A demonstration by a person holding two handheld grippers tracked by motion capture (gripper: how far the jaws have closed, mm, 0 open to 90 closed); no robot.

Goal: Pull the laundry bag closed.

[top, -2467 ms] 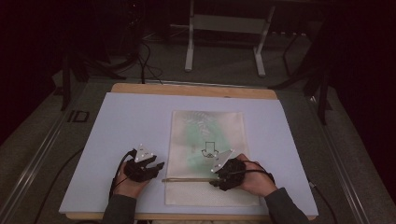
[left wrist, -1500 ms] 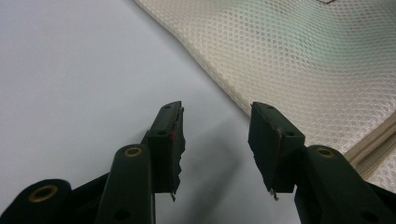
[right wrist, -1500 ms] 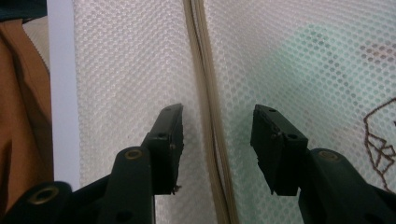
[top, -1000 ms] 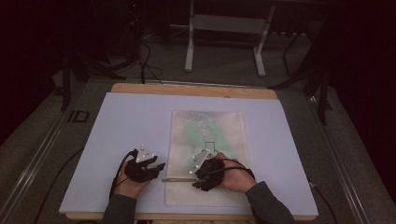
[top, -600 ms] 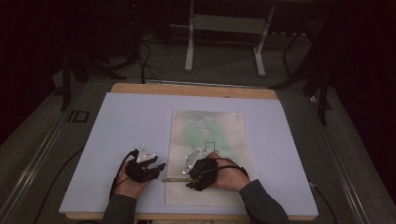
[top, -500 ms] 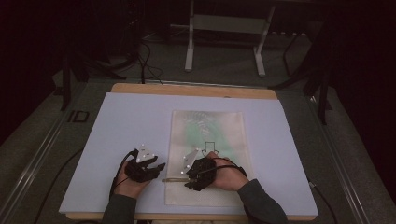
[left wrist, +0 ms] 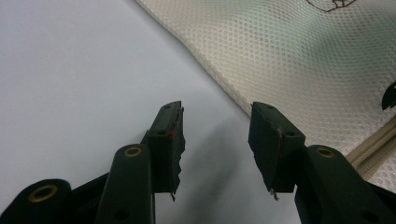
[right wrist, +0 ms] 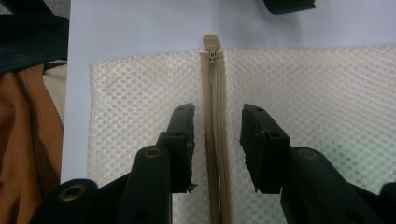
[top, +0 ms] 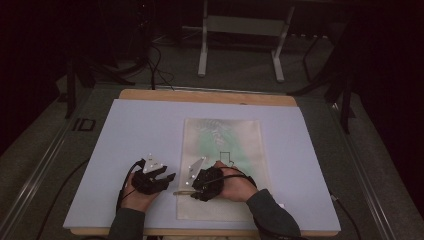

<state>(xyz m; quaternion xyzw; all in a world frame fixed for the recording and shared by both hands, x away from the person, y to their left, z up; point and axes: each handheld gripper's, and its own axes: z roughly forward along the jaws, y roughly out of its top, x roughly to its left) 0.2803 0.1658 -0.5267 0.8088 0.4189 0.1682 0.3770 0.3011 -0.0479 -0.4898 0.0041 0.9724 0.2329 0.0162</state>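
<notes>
1 zipper (right wrist: pixel 215 140) lengthwise between right gripper (right wrist: pixel 217 149) jaws

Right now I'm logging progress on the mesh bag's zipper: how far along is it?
Done: the right gripper has come over the mesh bag and straddles the zipper, jaws just closing, not yet pinching. In hand: lining up on it. Left: gripping and working the zipper; the left gripper waits open on the mat.

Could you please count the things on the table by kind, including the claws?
Mesh bag with zipper: 1
Claws: 2, left claw and right claw
Light blue mat: 1
Total: 4
</notes>
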